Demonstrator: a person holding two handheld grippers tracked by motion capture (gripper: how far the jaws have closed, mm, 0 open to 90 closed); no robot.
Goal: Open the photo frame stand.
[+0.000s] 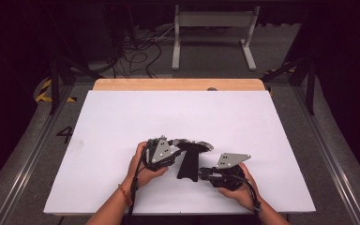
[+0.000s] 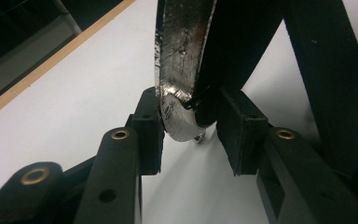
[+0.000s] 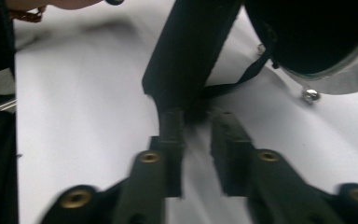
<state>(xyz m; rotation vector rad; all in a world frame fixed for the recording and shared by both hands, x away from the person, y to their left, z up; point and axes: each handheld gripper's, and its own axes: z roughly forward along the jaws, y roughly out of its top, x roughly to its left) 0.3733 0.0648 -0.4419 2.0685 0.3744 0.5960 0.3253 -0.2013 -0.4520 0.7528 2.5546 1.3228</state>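
Note:
A black piece with a silvery glittering rim (image 1: pixel 198 146) and a wide black flap (image 1: pixel 188 166) lies on the white board (image 1: pixel 122 117), near its front middle. My left gripper (image 1: pixel 180 149) reaches it from the left. In the left gripper view the left gripper (image 2: pixel 189 126) has its pads pressed on the silver rim (image 2: pixel 179 56) and the black part behind it. My right gripper (image 1: pixel 202 173) sits at the flap's lower right. In the blurred right gripper view the right gripper (image 3: pixel 198 126) stands open at the flap's end (image 3: pixel 186 51), nothing pinched. A thin black cord (image 3: pixel 242 77) runs toward the rim.
The board rests on a wooden table whose far edge (image 1: pixel 178 84) shows behind it. Beyond, on the floor, are a grey stand (image 1: pixel 213 21) and loose cables (image 1: pixel 138 56). A small silver bead (image 3: pixel 311 95) hangs by the rim.

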